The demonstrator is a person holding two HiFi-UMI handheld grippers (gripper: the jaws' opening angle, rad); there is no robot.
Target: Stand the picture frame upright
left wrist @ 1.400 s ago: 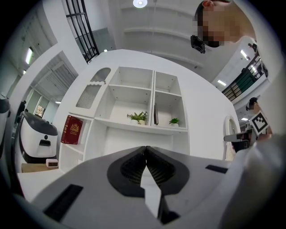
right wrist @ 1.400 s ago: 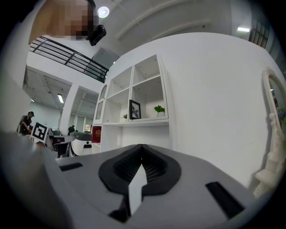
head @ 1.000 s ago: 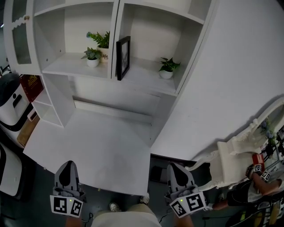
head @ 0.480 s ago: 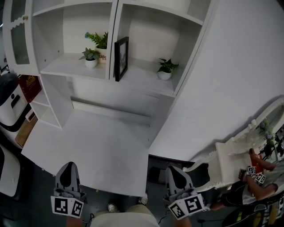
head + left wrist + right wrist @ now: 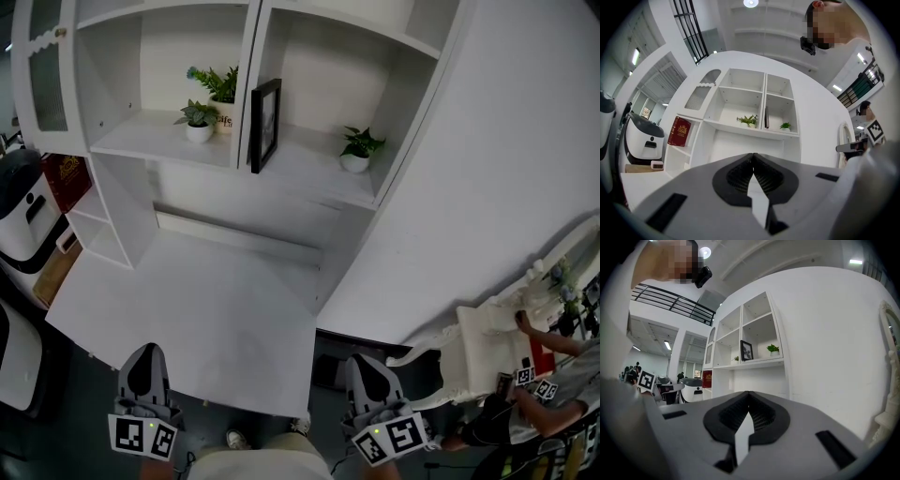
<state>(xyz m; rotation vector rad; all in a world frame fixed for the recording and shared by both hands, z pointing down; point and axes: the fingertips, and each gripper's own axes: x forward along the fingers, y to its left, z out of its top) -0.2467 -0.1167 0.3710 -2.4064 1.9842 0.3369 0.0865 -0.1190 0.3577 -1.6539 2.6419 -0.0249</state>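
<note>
Left gripper, lower left: jaws pressed together, empty, touching nothing. Right gripper, lower centre: likewise closed, empty. Picture frame, upper centre: upright on shelf, just beside divider; picture itself indistinct, seen near edge-on.

Black picture frame on white shelf unit, green plants.

I counted one picture frame, three potted plants, one red book, one desk, and two grippers of mine: left gripper, right gripper.
</note>
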